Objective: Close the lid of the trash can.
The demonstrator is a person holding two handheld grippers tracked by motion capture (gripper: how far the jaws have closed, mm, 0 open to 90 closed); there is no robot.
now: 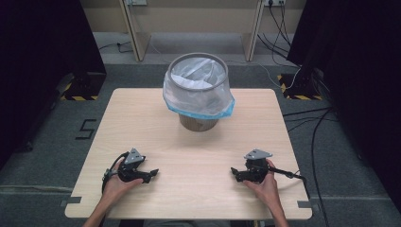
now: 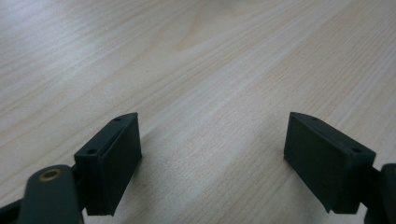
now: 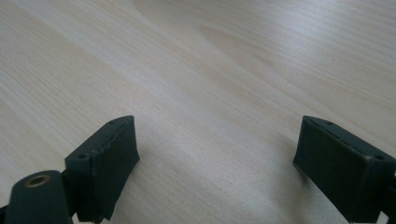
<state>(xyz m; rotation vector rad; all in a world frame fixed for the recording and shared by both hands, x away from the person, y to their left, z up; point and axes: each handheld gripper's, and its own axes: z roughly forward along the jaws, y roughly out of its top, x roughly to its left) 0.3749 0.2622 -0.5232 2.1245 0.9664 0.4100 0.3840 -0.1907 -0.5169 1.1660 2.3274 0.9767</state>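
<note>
L gripper [image 1: 152, 174] and R gripper [image 1: 235, 173] rest low on near part of wooden table [image 1: 198, 151], tips facing each other, well apart. Both jaw pairs spread wide, nothing between them, bare wood underneath. Farther back, centre: waste bin [image 1: 198, 122] w/ clear bag liner [image 1: 198, 92] folded over rim, blue edge hanging. Bin untouched; judged: work not started, reach to bin/liner all left.

A brown bin [image 1: 197, 90] lined with a clear, blue-edged bag stands upright at the table's far middle
</note>
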